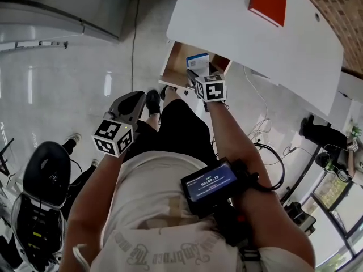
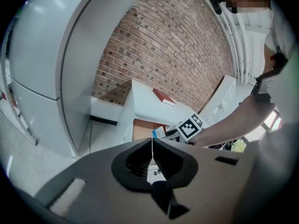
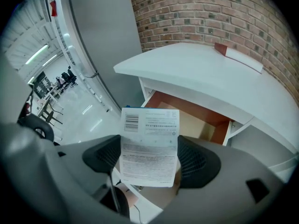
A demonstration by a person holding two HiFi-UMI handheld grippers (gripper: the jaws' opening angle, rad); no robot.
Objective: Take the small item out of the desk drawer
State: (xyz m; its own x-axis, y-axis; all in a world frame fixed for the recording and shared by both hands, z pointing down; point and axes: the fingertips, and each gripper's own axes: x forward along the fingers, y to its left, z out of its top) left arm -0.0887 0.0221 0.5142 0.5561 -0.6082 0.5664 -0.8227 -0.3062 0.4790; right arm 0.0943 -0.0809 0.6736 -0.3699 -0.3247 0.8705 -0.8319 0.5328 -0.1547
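A white desk (image 1: 272,44) has its wooden drawer (image 1: 177,61) pulled open underneath. My right gripper (image 1: 199,75) is just above the drawer's front and shut on a small white and blue box (image 1: 197,62). In the right gripper view the box (image 3: 149,146) shows its barcode and fine print, clamped between the two pads, with the open drawer (image 3: 198,120) behind it. My left gripper (image 1: 135,102) hangs low at the left, well away from the desk, jaws shut on nothing. In the left gripper view its pads (image 2: 140,158) touch, and the box (image 2: 158,132) shows far ahead.
A red book (image 1: 267,1) lies on the desk top. A black office chair (image 1: 48,174) stands at the lower left. Cables (image 1: 265,118) trail on the floor under the desk. A grey cabinet (image 1: 62,10) fills the upper left. A screen device (image 1: 210,183) is strapped to my right forearm.
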